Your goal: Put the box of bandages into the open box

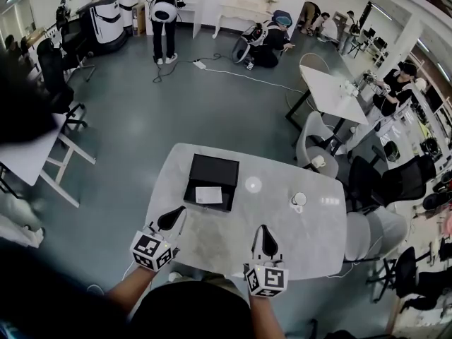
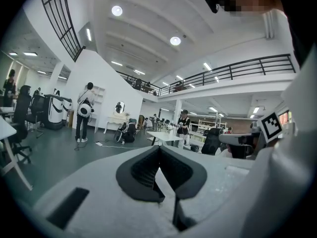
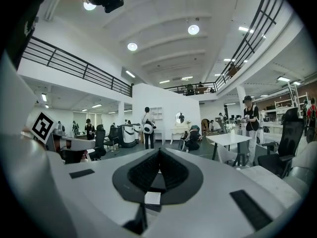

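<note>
Holding left tool [image 1: 171,219] and right tool [image 1: 265,240] closed, empty, with bandage box [image 1: 208,195] seemingly already in open box [image 1: 214,169].

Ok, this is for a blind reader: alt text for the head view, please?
Seen from above, the left gripper and right gripper hover, jaws shut and empty, over the near edge of a grey table. Beyond them lies a black box with a small white box on its near part, and a cup to the right.
</note>
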{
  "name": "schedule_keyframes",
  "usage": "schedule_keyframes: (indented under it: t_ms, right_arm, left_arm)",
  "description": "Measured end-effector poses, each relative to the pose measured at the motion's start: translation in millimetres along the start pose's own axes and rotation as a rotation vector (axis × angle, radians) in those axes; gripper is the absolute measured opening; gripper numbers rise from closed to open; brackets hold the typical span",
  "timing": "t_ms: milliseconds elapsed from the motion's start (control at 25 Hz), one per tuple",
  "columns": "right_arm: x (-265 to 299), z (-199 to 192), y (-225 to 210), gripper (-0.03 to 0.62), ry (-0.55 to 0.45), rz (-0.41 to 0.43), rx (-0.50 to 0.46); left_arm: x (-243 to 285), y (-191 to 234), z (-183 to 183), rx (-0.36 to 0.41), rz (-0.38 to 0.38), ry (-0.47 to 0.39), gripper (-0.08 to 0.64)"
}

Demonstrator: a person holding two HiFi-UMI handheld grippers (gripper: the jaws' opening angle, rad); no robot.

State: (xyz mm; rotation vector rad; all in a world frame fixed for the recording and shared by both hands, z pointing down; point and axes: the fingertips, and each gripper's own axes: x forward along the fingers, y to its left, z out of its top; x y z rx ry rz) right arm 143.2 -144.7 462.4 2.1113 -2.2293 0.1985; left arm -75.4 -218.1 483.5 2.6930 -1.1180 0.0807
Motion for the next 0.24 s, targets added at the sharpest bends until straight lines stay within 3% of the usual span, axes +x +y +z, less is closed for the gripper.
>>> schedule_keyframes:
  t_ms: [240]
  right_arm:
    - [8,3,-15,0.012,0.002,0.012,0.001]
  left_arm:
    - [17,-7,5,0.022,-0.011,0.002,0.017]
